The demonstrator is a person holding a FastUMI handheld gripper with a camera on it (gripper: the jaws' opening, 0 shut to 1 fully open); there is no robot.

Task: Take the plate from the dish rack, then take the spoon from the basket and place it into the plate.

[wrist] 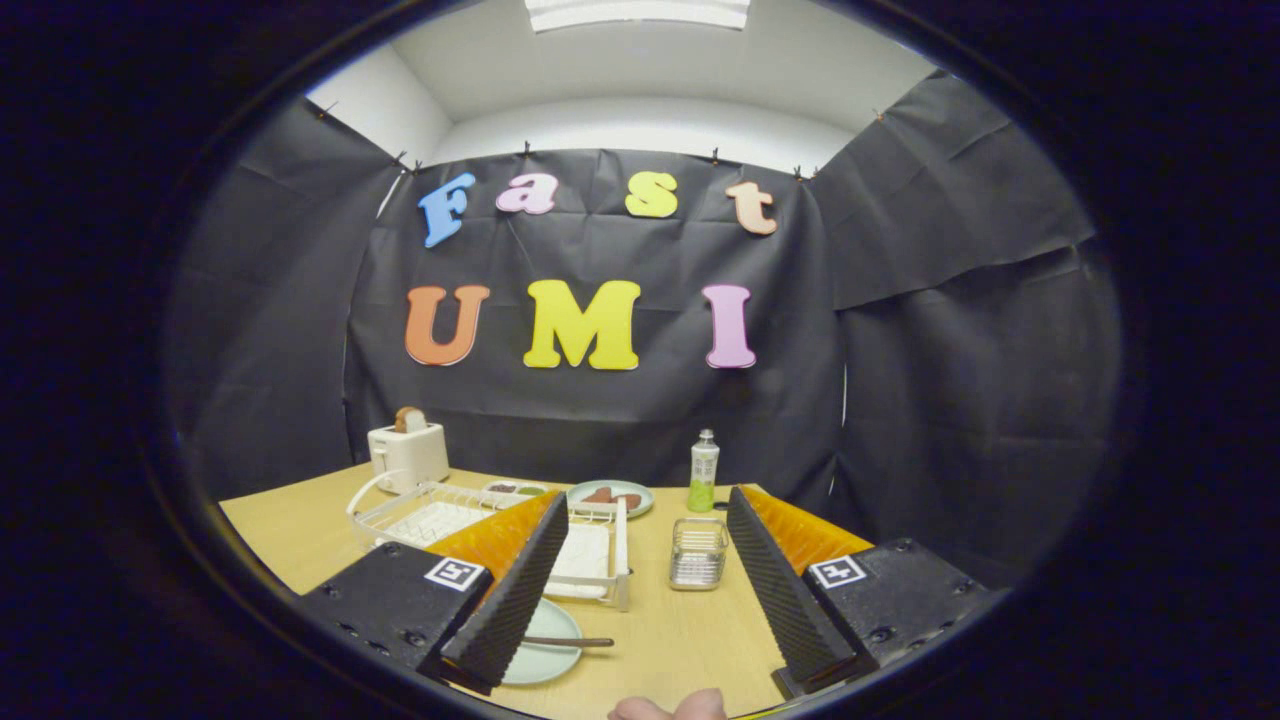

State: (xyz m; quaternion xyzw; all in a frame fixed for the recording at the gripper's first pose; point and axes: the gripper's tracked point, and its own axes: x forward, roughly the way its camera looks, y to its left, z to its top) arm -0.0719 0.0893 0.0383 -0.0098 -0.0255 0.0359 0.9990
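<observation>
1. Spoon [568,641] lies across the plate [545,650] on the counter [680,640], just before the dish rack [590,550].
2. My hand-held gripper [640,590] is spread, holding nothing.
3. I judge the spoon light, stiff and slippery; grip its handle mid-length.

Gripper [640,590]: two long wedge-shaped fingers [515,590], inner faces finely ribbed, outer sides ridged. Jaws spread wide apart, nothing between them. Each finger sits on blocky matte carriage with rounded corners; small recessed screws along near edges. One square white fiducial marker [455,574] on top of each carriage. Person's fingertips [668,708] at nearest edge, bare, no sleeve seen.
</observation>
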